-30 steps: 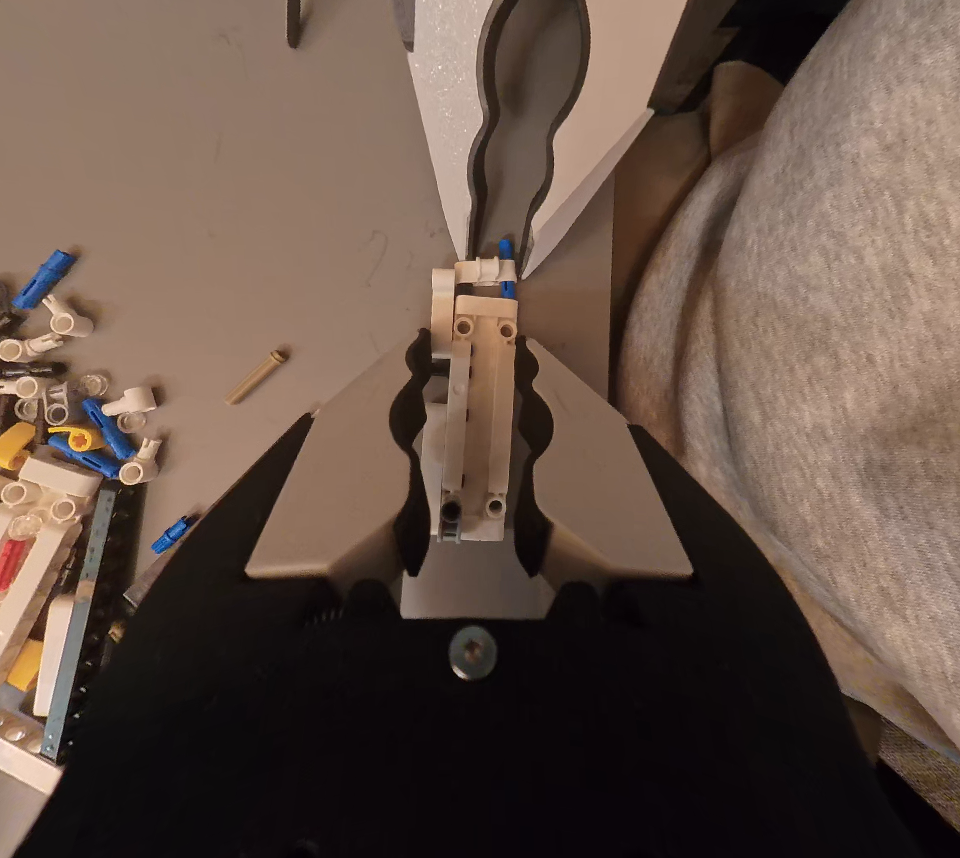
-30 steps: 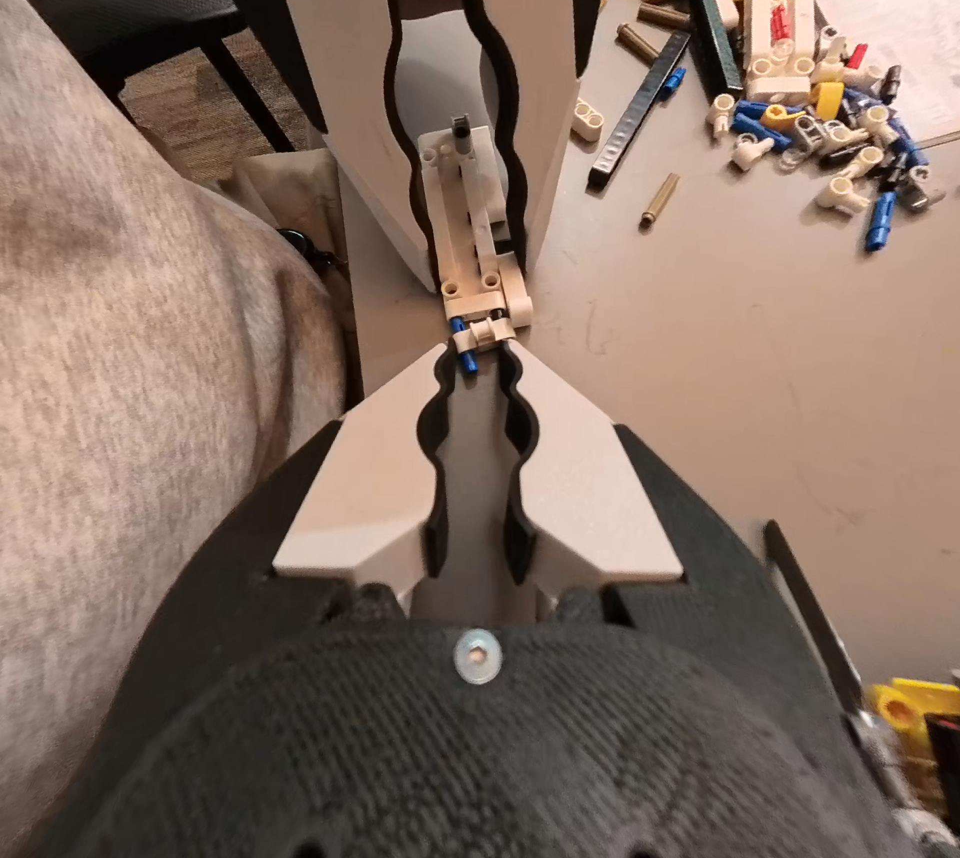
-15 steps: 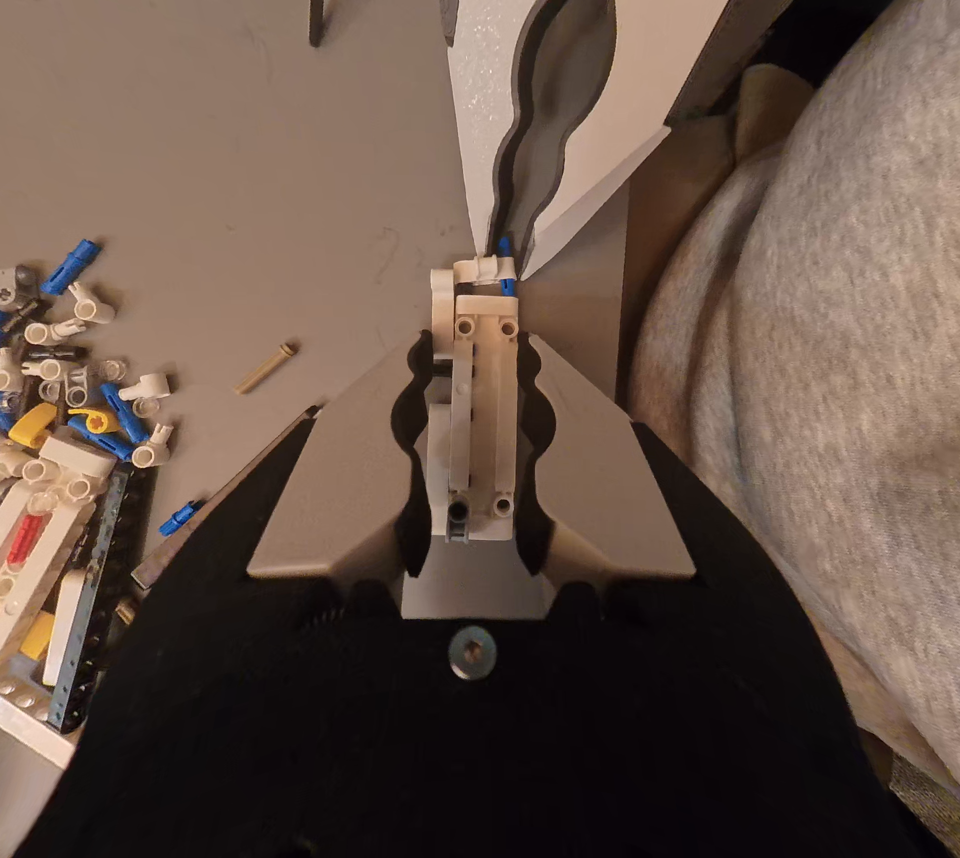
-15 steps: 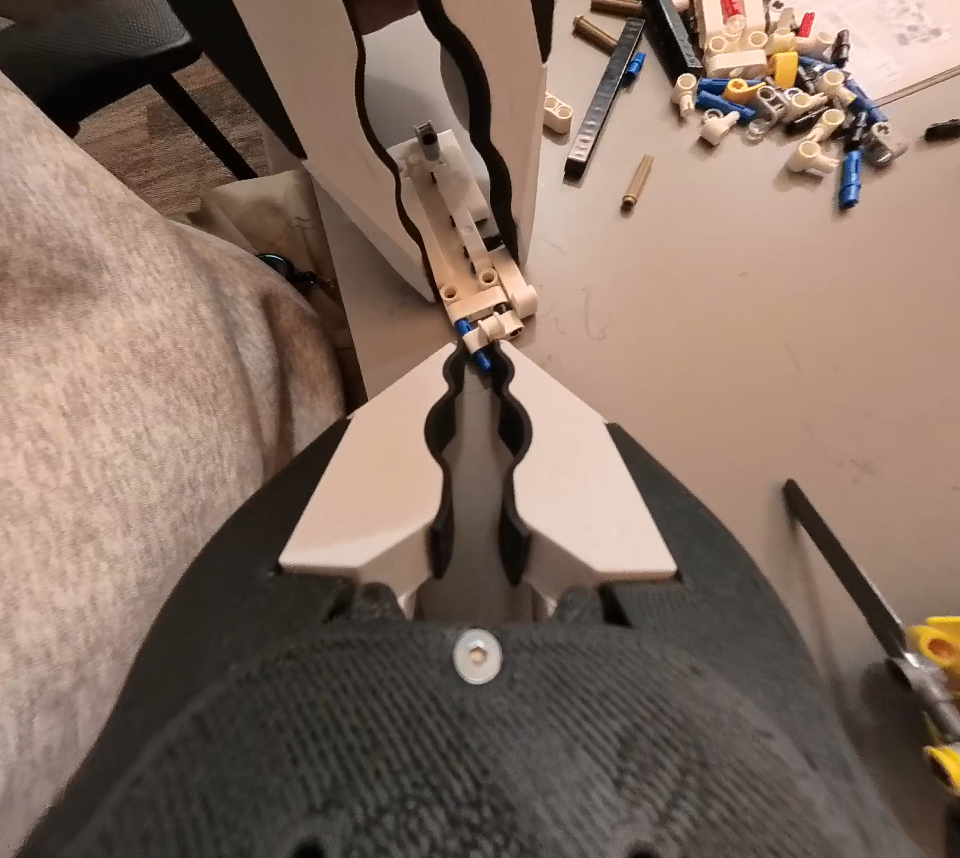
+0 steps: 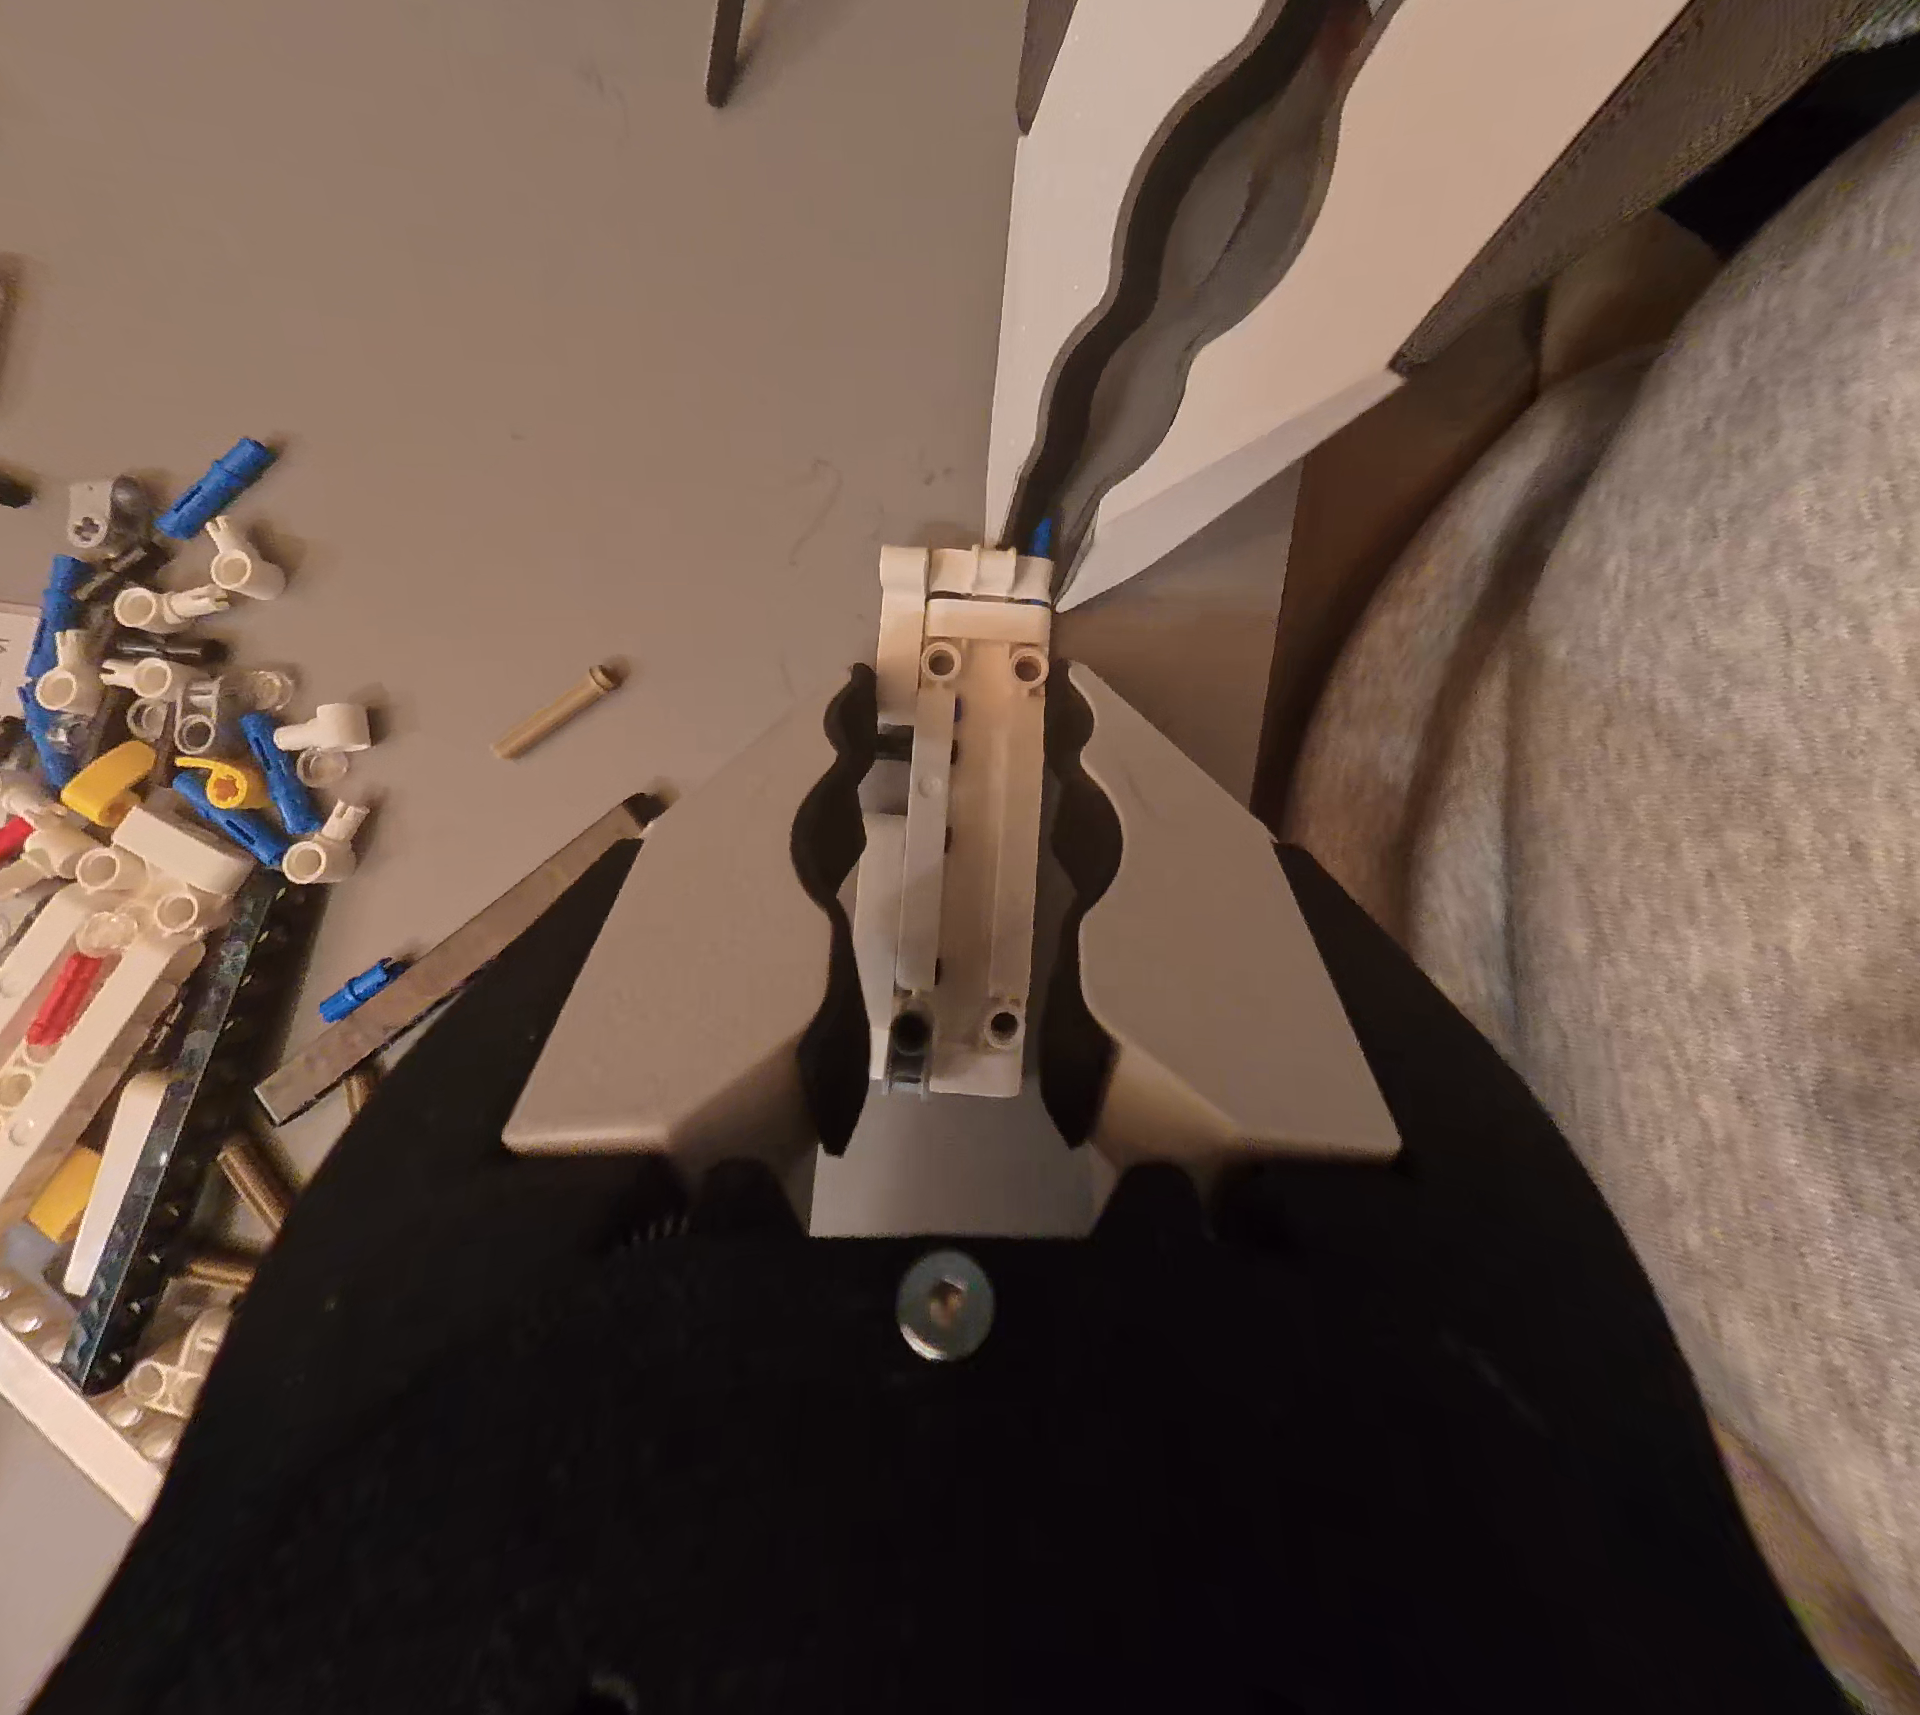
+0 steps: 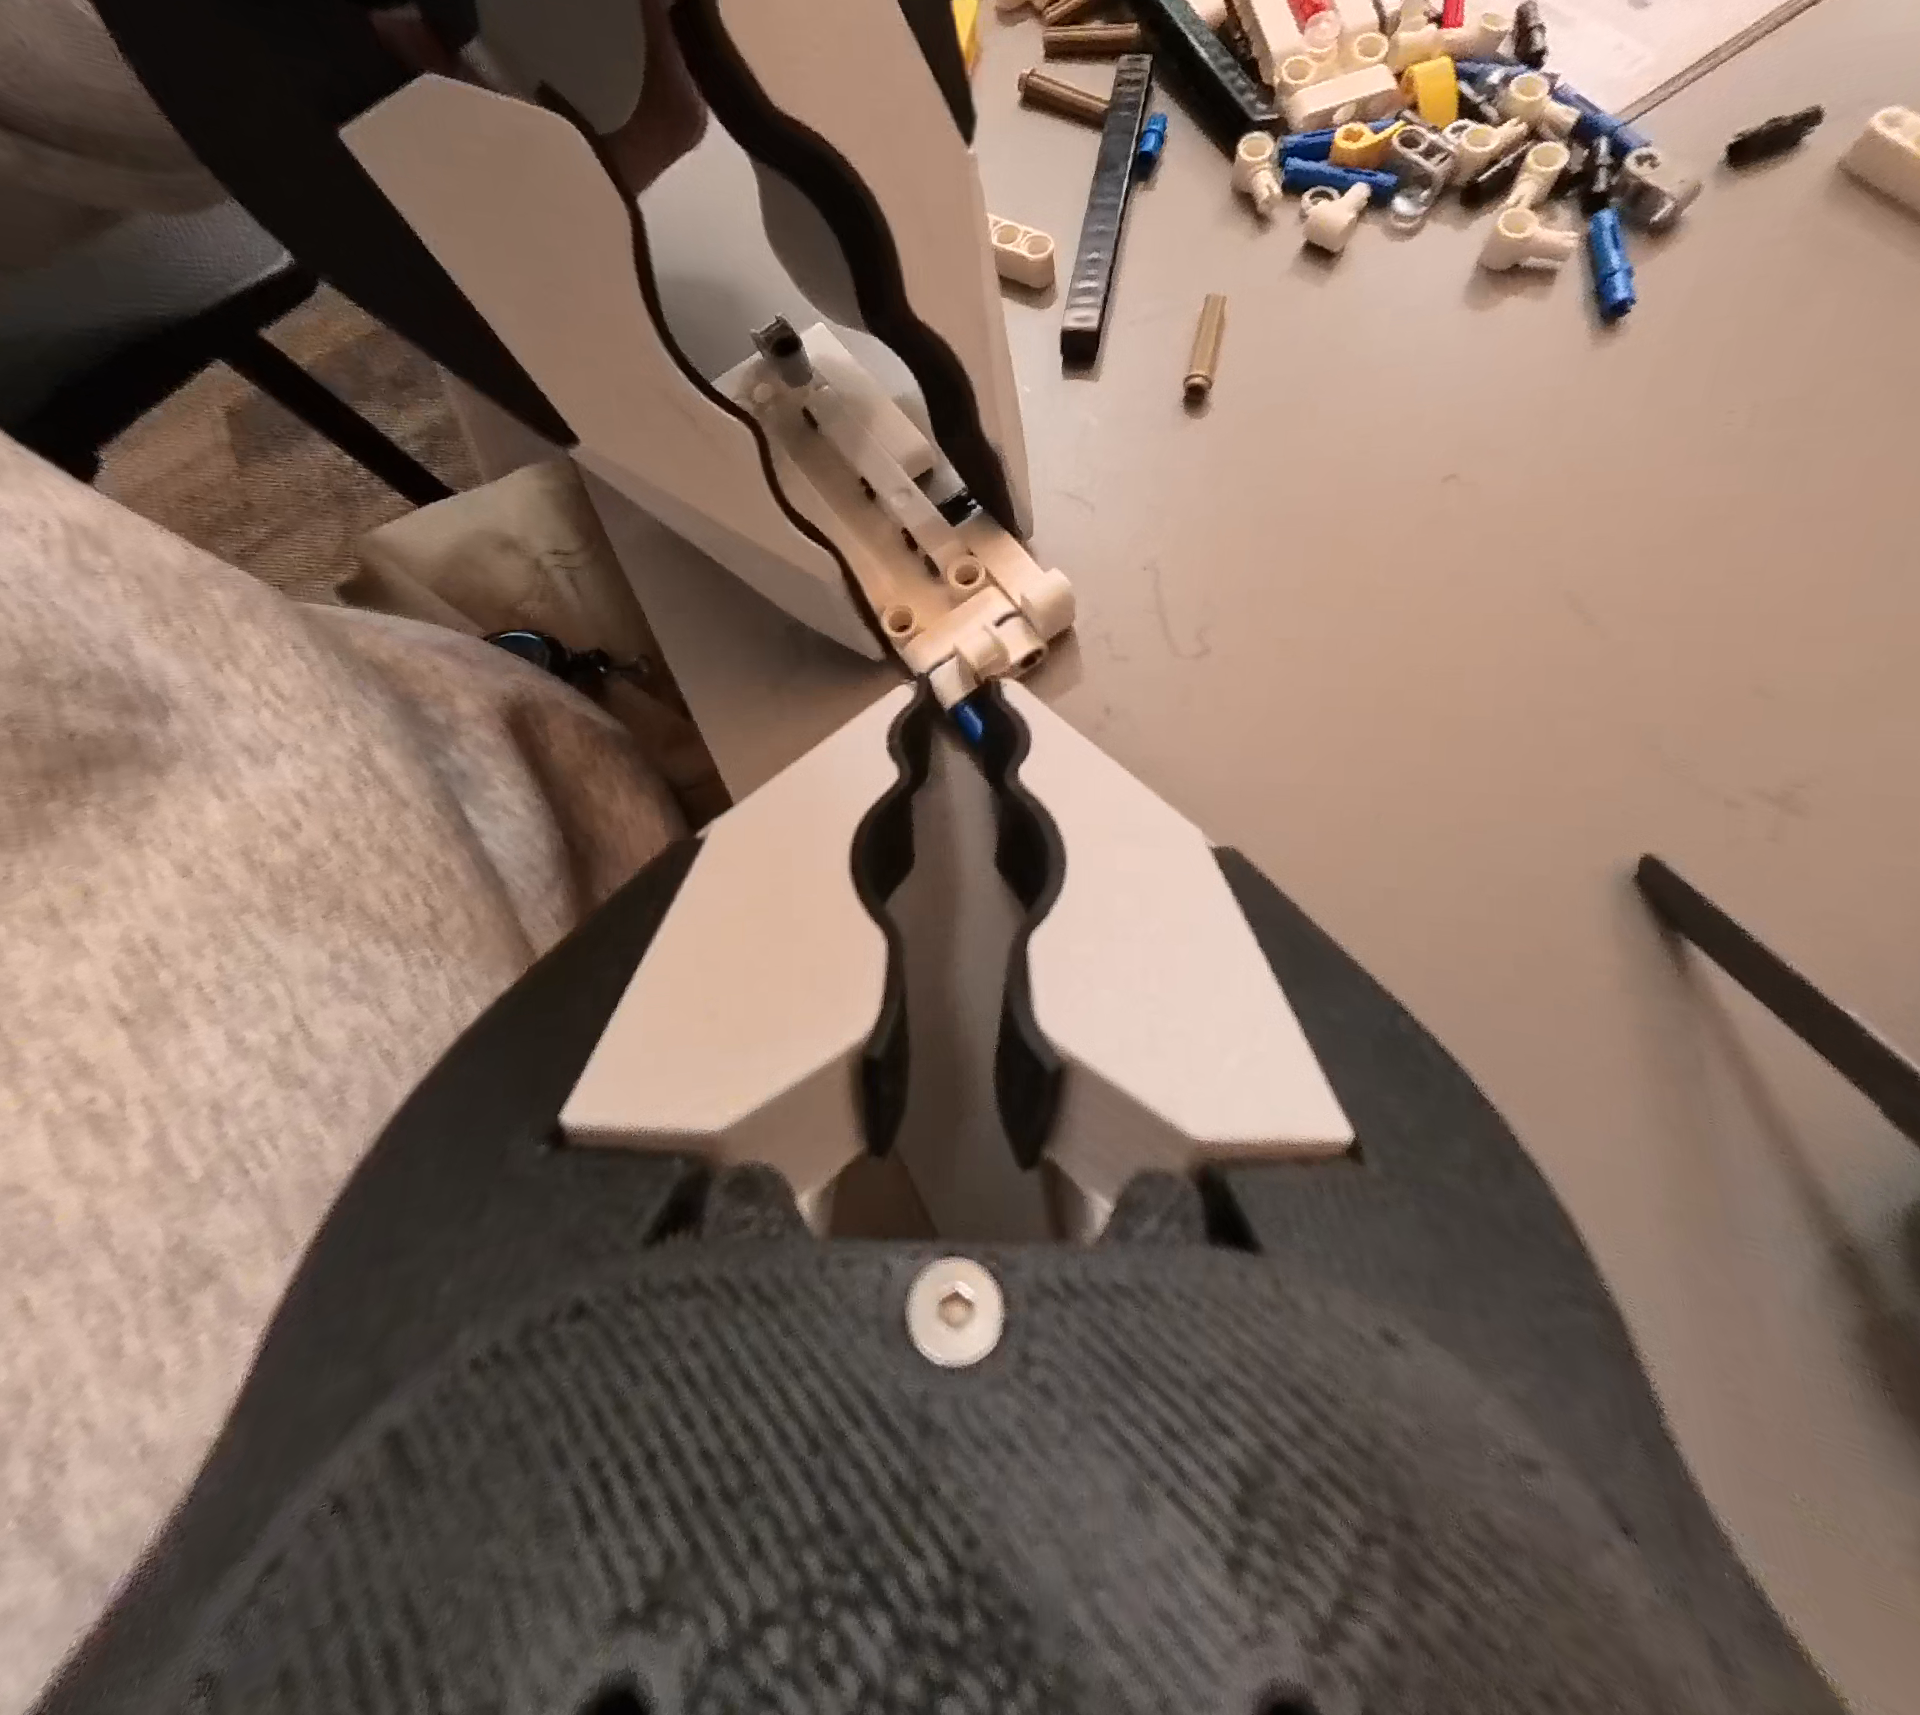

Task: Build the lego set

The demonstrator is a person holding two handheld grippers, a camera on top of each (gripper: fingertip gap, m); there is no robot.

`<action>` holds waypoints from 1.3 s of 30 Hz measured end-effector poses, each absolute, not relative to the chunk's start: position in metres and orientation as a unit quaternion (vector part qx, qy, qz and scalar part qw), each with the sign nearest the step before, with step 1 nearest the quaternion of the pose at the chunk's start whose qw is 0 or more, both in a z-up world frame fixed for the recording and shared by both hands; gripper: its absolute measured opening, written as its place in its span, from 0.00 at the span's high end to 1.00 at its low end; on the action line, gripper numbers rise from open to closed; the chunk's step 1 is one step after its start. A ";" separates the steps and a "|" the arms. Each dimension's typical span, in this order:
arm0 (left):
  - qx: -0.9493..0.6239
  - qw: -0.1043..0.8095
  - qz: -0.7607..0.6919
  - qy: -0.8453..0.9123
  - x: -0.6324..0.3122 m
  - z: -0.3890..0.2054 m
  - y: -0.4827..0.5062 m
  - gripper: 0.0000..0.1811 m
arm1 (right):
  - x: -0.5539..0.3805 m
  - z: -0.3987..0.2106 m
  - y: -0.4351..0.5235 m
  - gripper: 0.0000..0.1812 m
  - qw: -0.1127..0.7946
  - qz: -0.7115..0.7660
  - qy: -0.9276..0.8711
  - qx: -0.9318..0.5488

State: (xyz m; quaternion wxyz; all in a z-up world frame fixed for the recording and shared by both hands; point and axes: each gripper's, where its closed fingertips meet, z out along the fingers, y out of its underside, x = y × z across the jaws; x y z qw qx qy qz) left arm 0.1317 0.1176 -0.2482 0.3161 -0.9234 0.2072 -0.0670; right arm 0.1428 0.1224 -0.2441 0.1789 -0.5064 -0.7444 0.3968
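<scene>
**A:** Why are we clamping the white assembly [image 5: 961,844] lengthwise in the left gripper [image 5: 951,699]?

**B:** We are bracing it along its long sides, judging by the grip, so its far end is sticking out past the fingertips, clear for work. The jaws are pressing on both flanks, and it is hanging above the grey table [image 5: 468,294], near the person's grey sleeve [image 5: 1662,834].

**A:** And the right gripper [image 6: 961,709]?

**B:** We are pinching the blue pin [image 6: 969,717] right at the tips, jaws nearly closed on it. It is touching the small white connector [image 6: 987,642] at the assembly's exposed end, so we are probably pushing it into a hole there. How deep it is sitting, we cannot tell.

**A:** Why are the two tools meeting nose to nose?

**B:** We are likely opposing the push, one tool steadying while the other is pressing.

**A:** And the spare parts?

**B:** We are leaving the loose pile [image 6: 1455,107] well apart on the table, with a tan axle [image 6: 1203,346] lying alone between.
</scene>
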 end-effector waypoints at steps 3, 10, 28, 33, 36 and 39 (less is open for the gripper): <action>-0.922 0.316 -0.069 0.212 0.132 -0.248 0.117 0.82 | 0.143 -0.244 0.122 0.96 0.185 0.393 -0.748 -0.502; -0.920 0.317 -0.067 0.222 0.132 -0.248 0.118 0.82 | 0.143 -0.244 0.122 0.95 0.172 0.398 -0.762 -0.482; -0.918 0.329 -0.072 0.209 0.132 -0.249 0.118 0.82 | 0.141 -0.245 0.120 0.95 0.161 0.385 -0.783 -0.461; -0.918 0.331 -0.067 0.209 0.133 -0.250 0.120 0.81 | 0.141 -0.244 0.123 0.94 0.170 0.385 -0.778 -0.466; -0.919 0.325 -0.090 0.203 0.136 -0.250 0.119 0.81 | 0.143 -0.243 0.132 0.85 0.186 0.382 -0.770 -0.476; -0.921 0.319 -0.082 0.207 0.135 -0.250 0.123 0.81 | 0.146 -0.244 0.151 0.82 0.206 0.370 -0.760 -0.493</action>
